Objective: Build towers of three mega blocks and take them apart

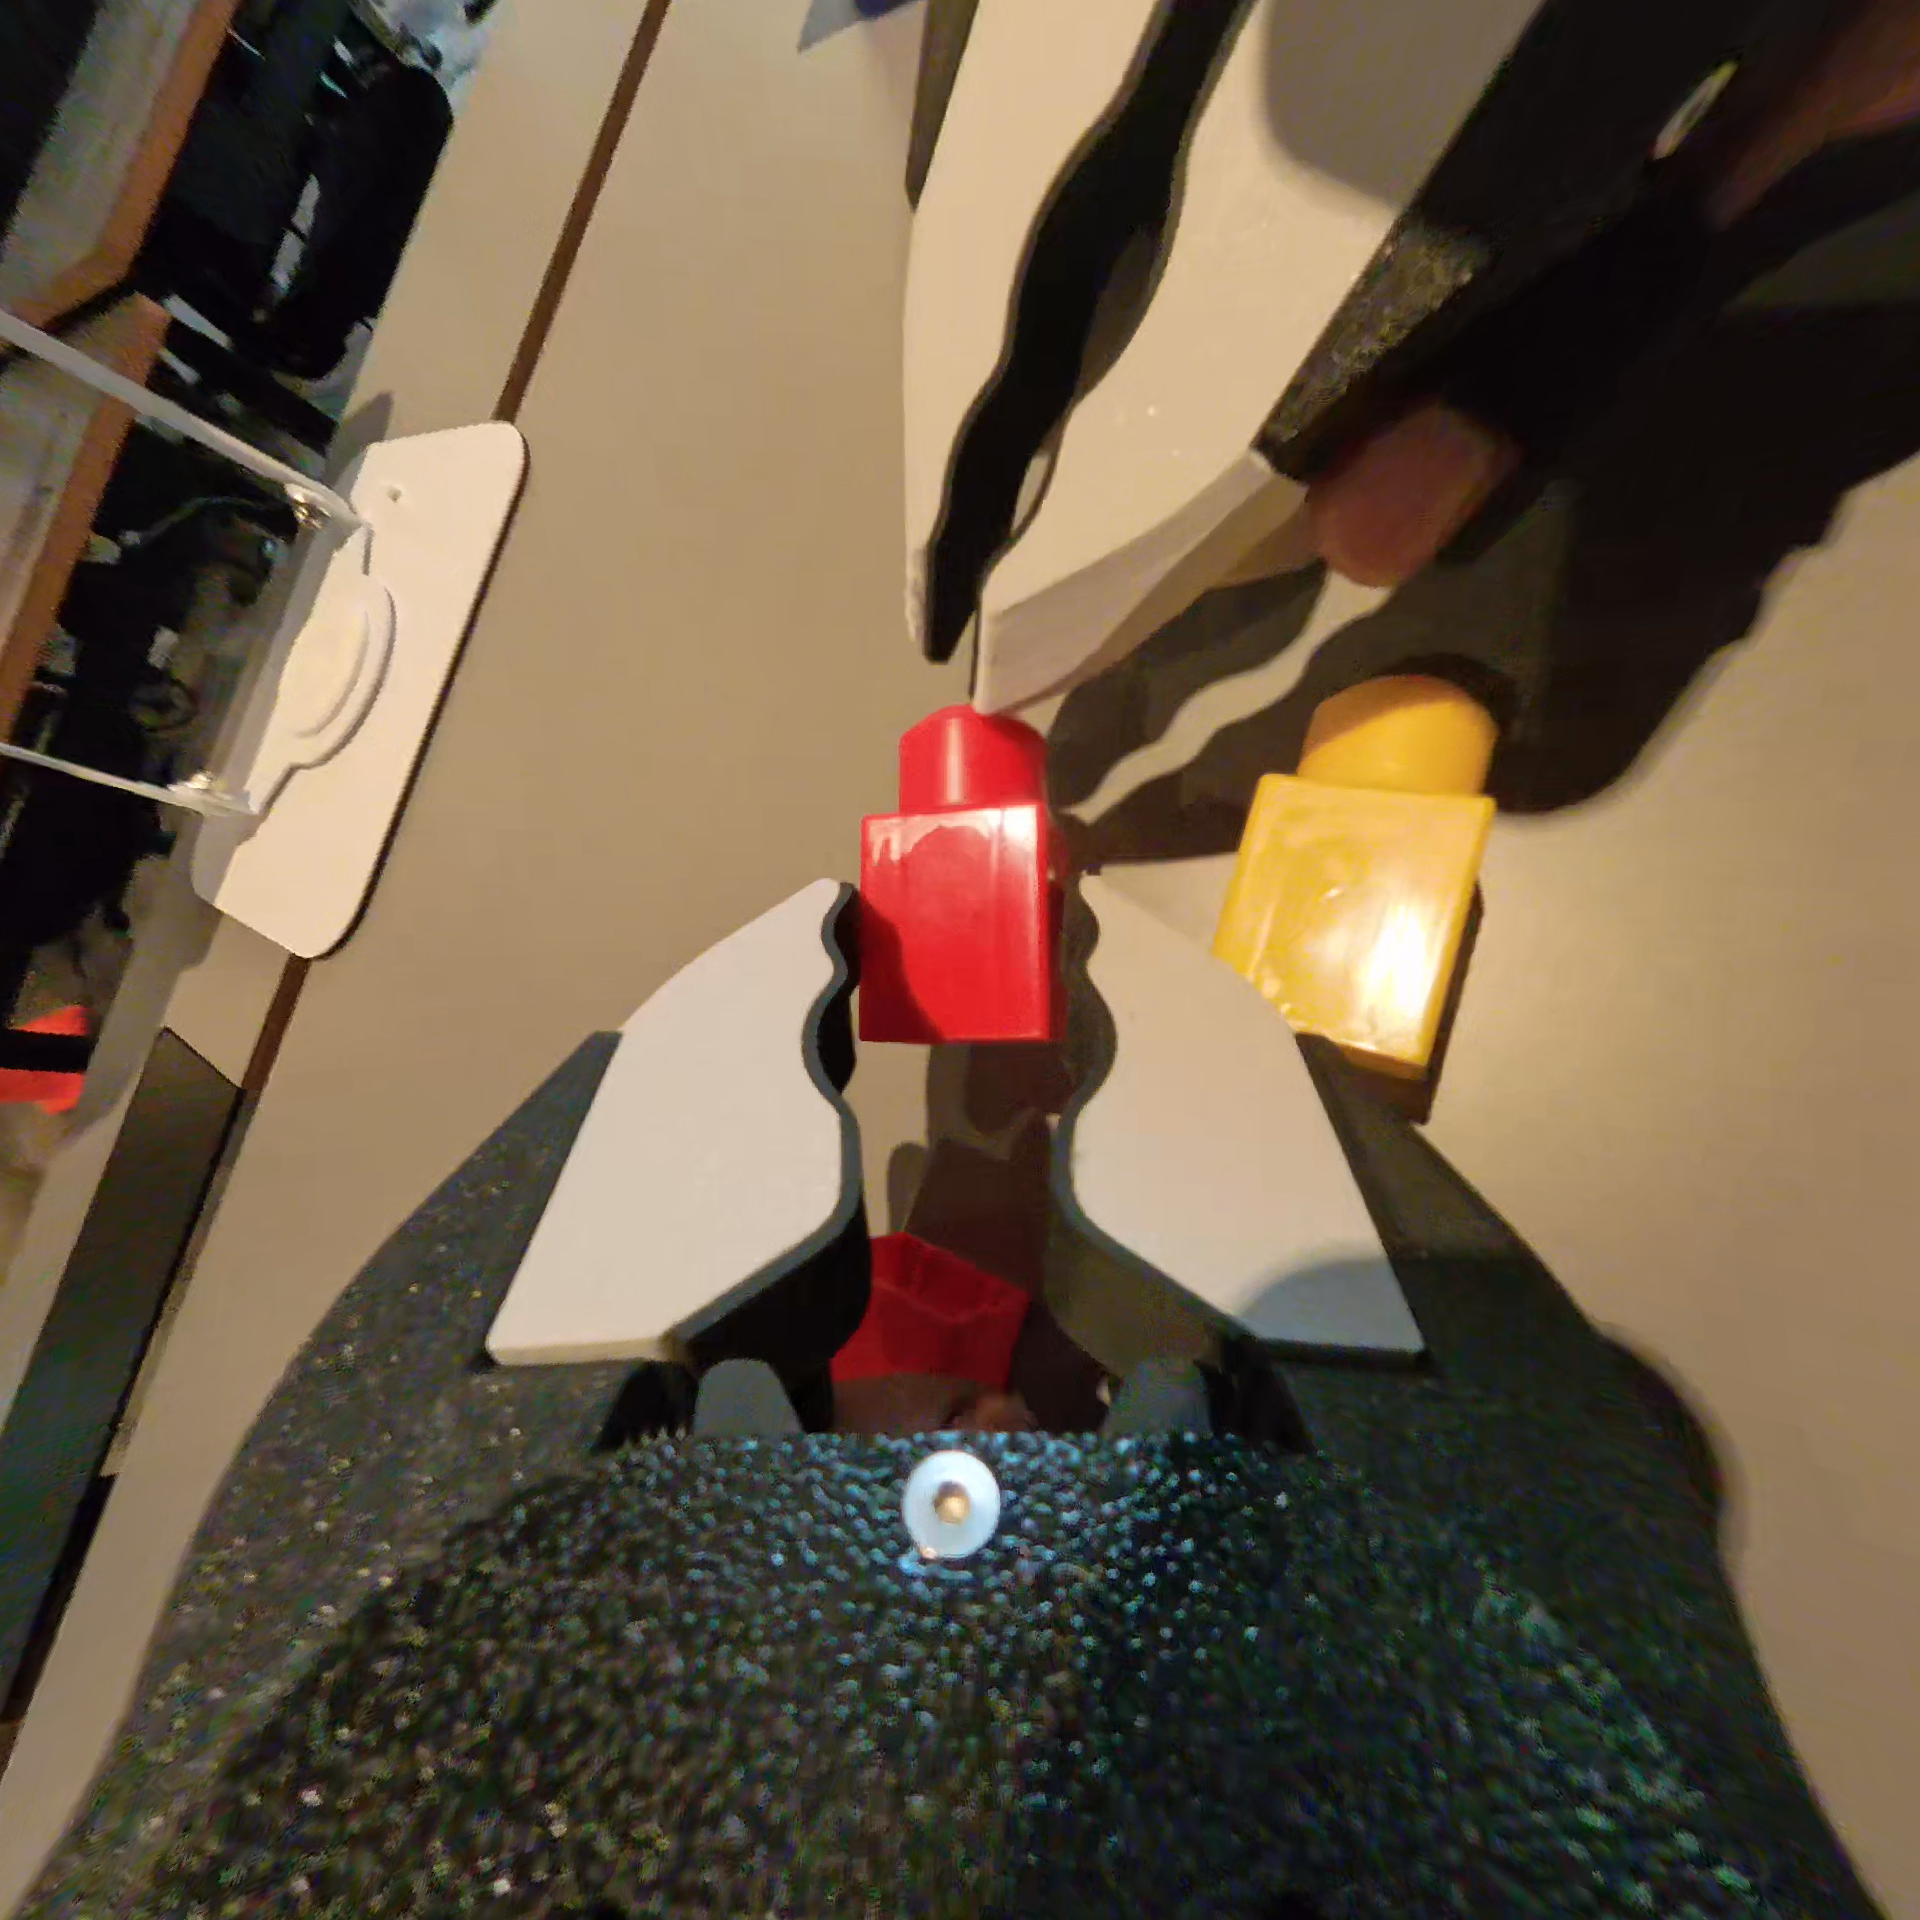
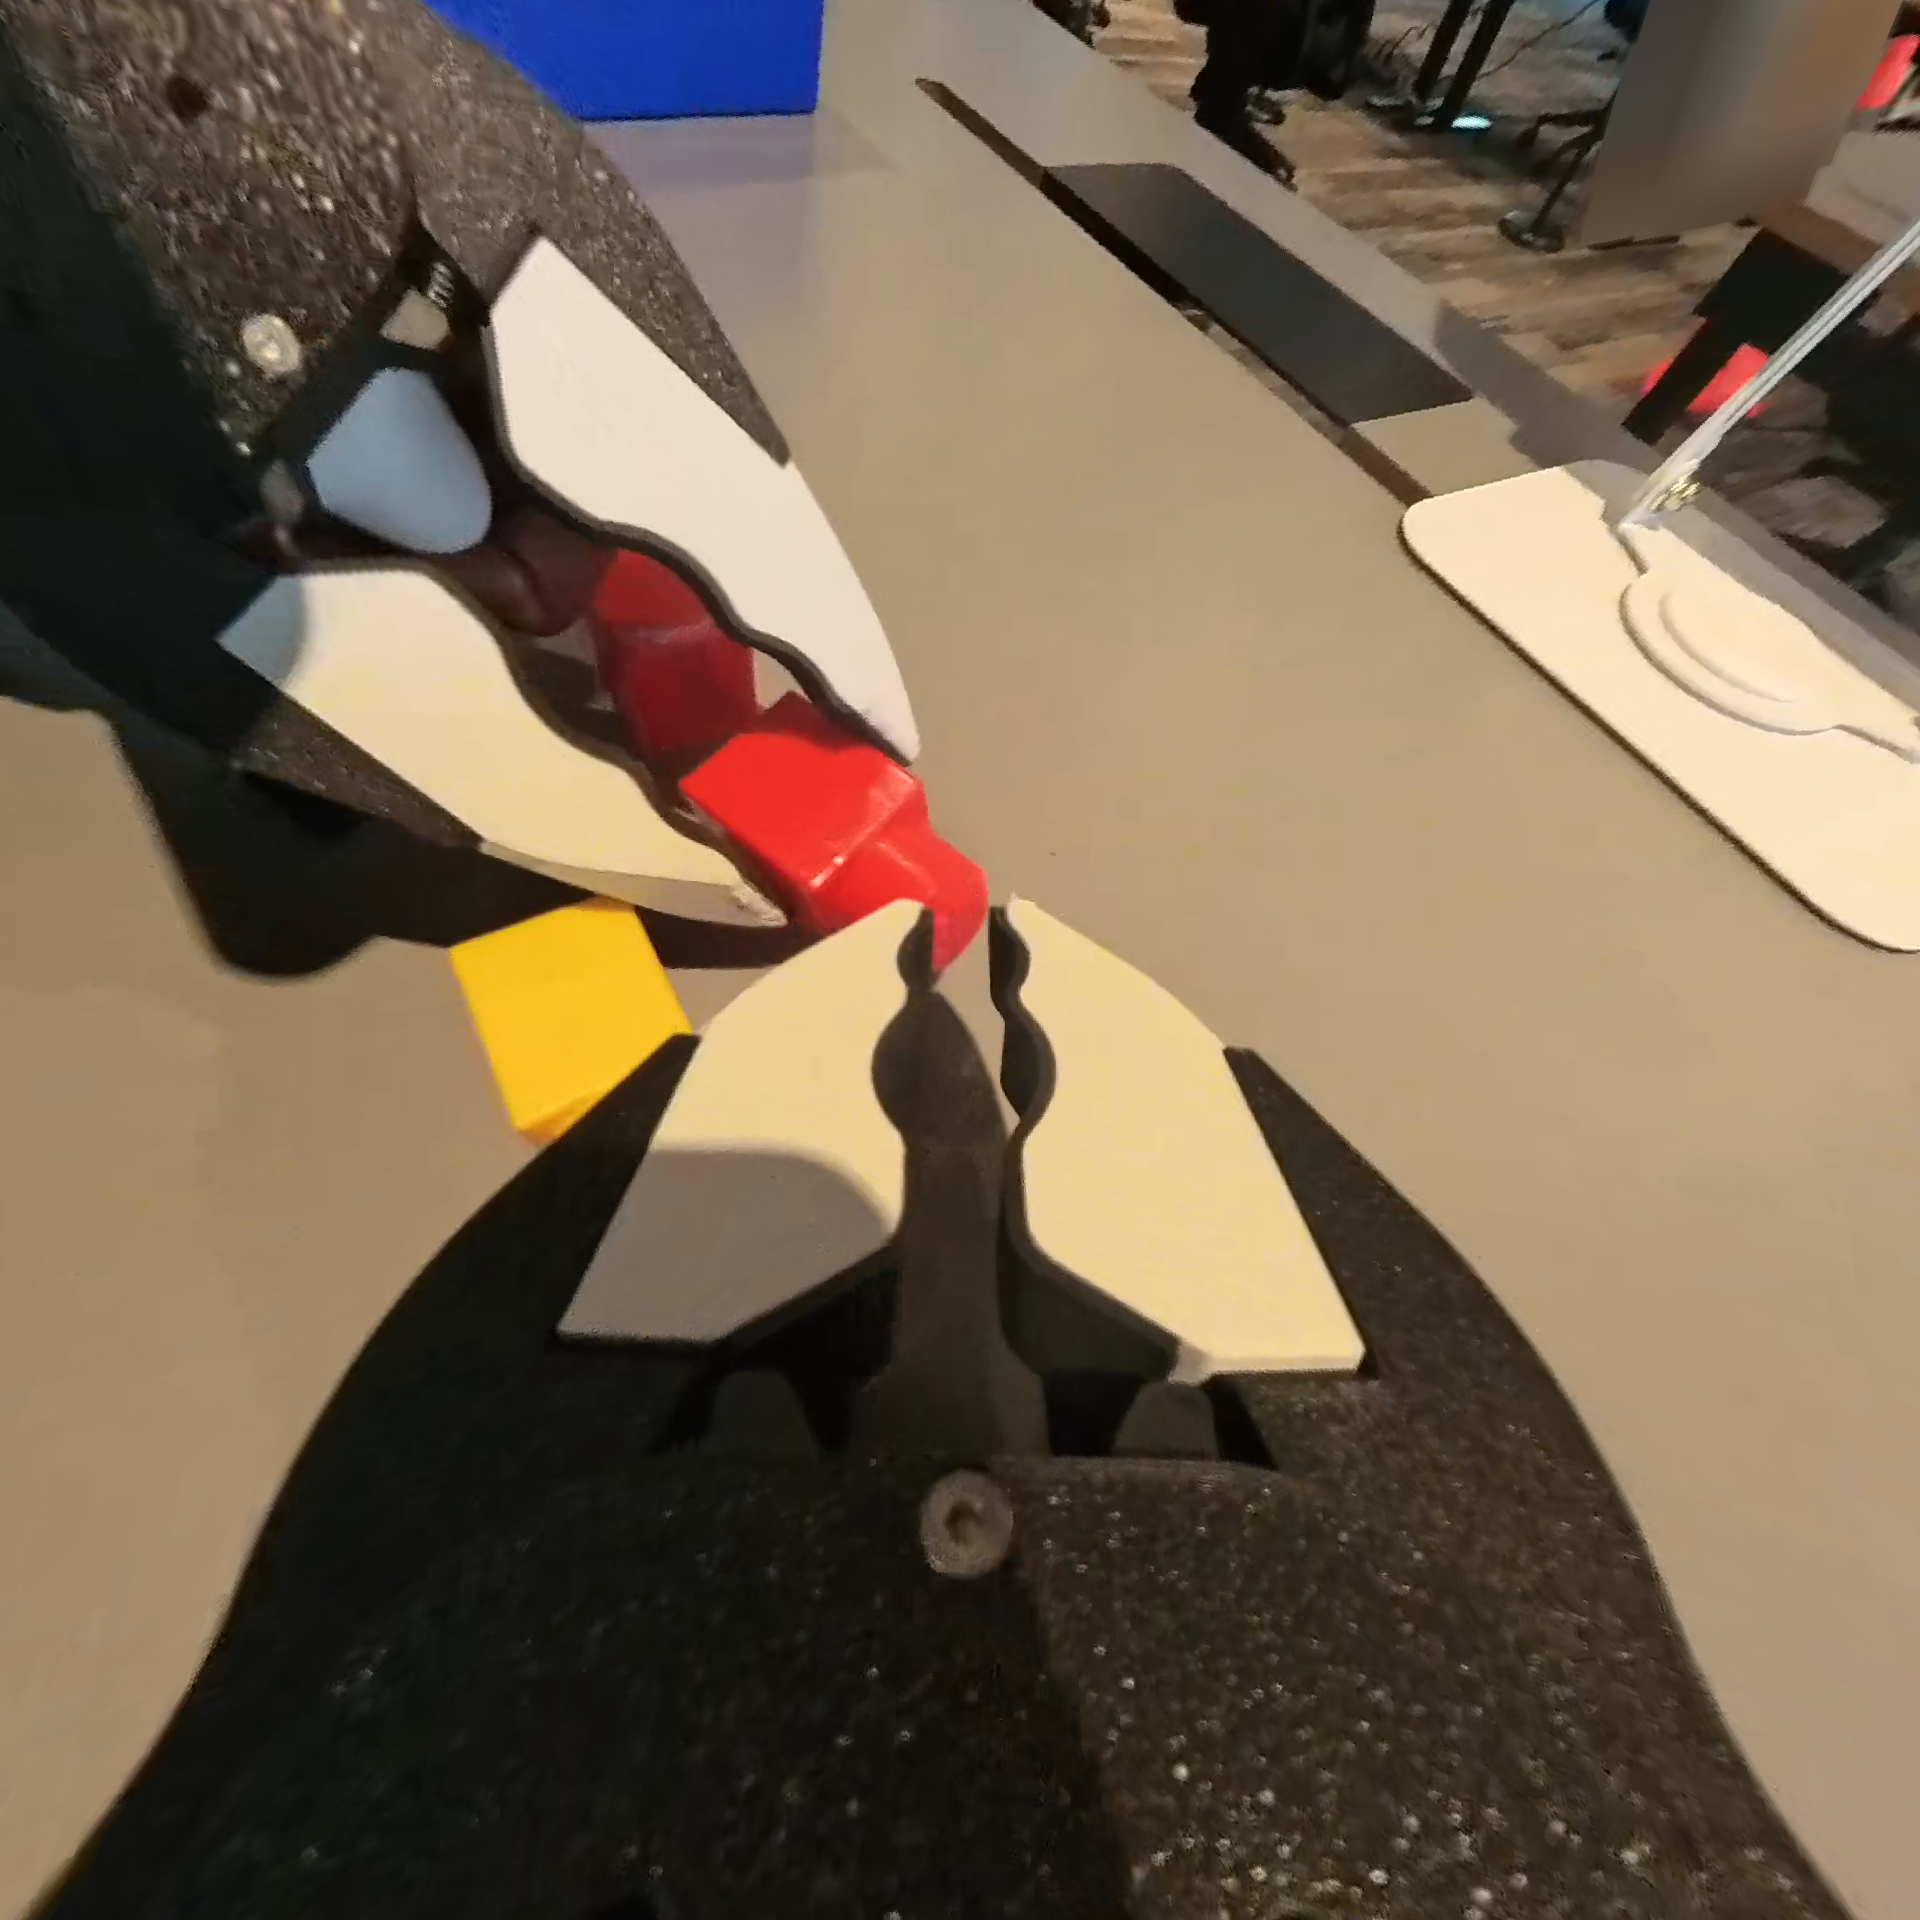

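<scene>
My left gripper (image 1: 961, 904) is shut on a red block (image 1: 956, 935) and holds it at its fingertips above the grey table (image 1: 675, 520), stud pointing away. A second red block (image 1: 925, 1320) sits deeper between the same fingers and seems joined to the first. In the right wrist view the left gripper (image 2: 831, 831) comes in from the upper left with the red block (image 2: 810, 821). My right gripper (image 2: 961, 920) is almost shut and holds nothing; its tips touch the red stud, as the left wrist view (image 1: 961, 665) also shows. A yellow block (image 1: 1351, 914) lies on the table beside them (image 2: 566, 997).
A white base plate with a clear stand (image 1: 395, 665) (image 2: 1621, 644) sits near the table's far edge. A black strip (image 2: 1247, 281) (image 1: 104, 1247) lies along that edge. A blue object (image 2: 644, 42) stands at the back. A thumb (image 1: 1403, 499) rests on the right gripper. My left and right fingertips are right by each other.
</scene>
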Motion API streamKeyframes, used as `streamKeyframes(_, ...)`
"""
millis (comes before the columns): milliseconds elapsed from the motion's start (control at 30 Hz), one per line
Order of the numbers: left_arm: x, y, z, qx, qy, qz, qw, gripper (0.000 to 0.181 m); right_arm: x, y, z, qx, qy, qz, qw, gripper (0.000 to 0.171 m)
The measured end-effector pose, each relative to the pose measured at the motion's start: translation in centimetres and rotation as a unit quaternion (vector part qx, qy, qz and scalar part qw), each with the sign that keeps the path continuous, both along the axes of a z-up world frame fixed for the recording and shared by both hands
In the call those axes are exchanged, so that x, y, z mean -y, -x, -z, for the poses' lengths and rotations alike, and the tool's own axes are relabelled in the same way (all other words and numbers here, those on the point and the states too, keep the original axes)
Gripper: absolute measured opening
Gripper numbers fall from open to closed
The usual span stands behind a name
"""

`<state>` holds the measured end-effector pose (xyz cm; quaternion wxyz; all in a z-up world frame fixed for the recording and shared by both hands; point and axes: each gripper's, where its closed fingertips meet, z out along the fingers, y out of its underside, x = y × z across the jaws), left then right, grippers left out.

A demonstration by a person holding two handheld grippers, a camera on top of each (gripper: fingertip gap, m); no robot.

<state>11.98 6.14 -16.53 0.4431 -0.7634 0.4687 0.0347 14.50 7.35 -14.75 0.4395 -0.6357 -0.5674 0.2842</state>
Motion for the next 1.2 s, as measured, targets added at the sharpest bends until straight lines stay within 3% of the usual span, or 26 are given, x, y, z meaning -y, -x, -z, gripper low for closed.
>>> streamKeyframes(233, -0.7, -0.6, -2.0, 0.023, -0.065, -0.007, 0.998, 0.036, -0.2, -0.4, -1.1, -0.065, 0.126, 0.004, 0.990, 0.021)
streamKeyframes(467, -1.0, -1.6, -4.1, 0.071, -0.122, -0.012, 0.990, 0.036, -0.1, -0.9, -2.2, -0.134, 0.274, -0.016, 0.952, 0.034)
streamKeyframes(1033, -1.3, -2.3, -4.2, 0.083, -0.146, -0.025, 0.985, 0.036, 0.8, -0.7, -2.3, -0.140, 0.321, -0.033, 0.936, 0.033)
streamKeyframes(1200, -1.4, -2.3, -4.7, 0.086, -0.160, -0.028, 0.983, 0.036, 0.7, -0.7, -2.9, -0.165, 0.358, -0.032, 0.919, 0.043)
